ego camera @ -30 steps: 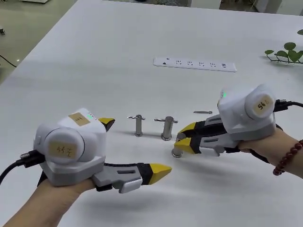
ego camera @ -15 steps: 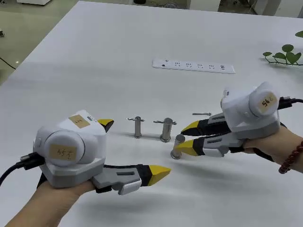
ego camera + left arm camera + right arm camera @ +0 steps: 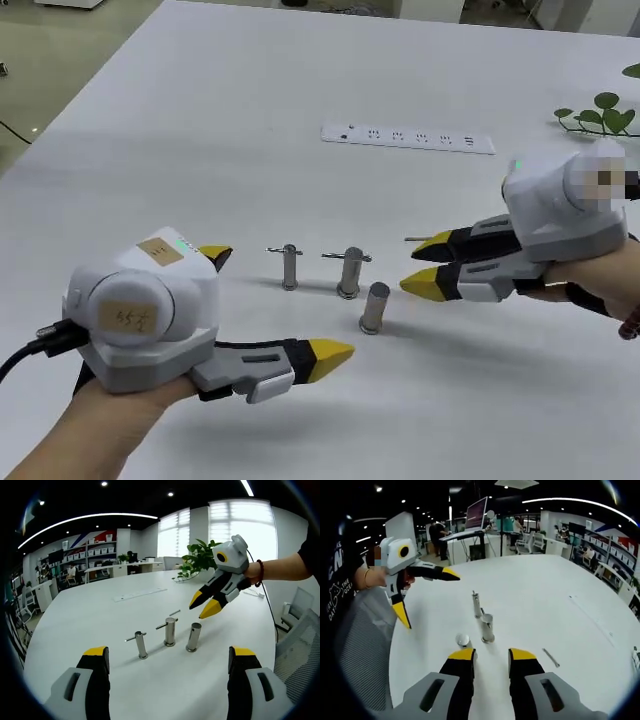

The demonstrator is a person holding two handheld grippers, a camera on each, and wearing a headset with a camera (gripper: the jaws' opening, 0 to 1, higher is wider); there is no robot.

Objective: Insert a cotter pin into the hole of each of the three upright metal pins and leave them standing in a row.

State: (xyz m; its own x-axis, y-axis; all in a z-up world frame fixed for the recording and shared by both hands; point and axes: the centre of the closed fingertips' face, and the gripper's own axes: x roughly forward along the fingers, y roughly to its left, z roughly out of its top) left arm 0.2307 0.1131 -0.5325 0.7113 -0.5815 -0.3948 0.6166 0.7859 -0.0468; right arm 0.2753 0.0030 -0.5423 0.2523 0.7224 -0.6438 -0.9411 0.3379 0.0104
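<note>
Three metal pins stand on the white table. The left pin [image 3: 289,268] and the middle pin [image 3: 349,272] each carry a cotter pin through the top. The third pin [image 3: 375,307] stands a little nearer, bare, its hole not visible. A loose cotter pin [image 3: 419,239] lies behind my right gripper [image 3: 425,264], which is open and empty, just right of the bare pin. My left gripper [image 3: 275,303] is open wide, nearer than the row. In the left gripper view the pins [image 3: 170,632] stand beyond my jaws. The right gripper view has the bare pin [image 3: 463,640] just ahead.
A white power strip [image 3: 408,137] lies across the far part of the table. A green plant [image 3: 600,110] sits at the far right edge. Office desks and people are in the background of the gripper views.
My right gripper, which was closed around the bare pin a second ago, has let go and drawn back to the right. The pin stays upright. The left gripper barely moved.
</note>
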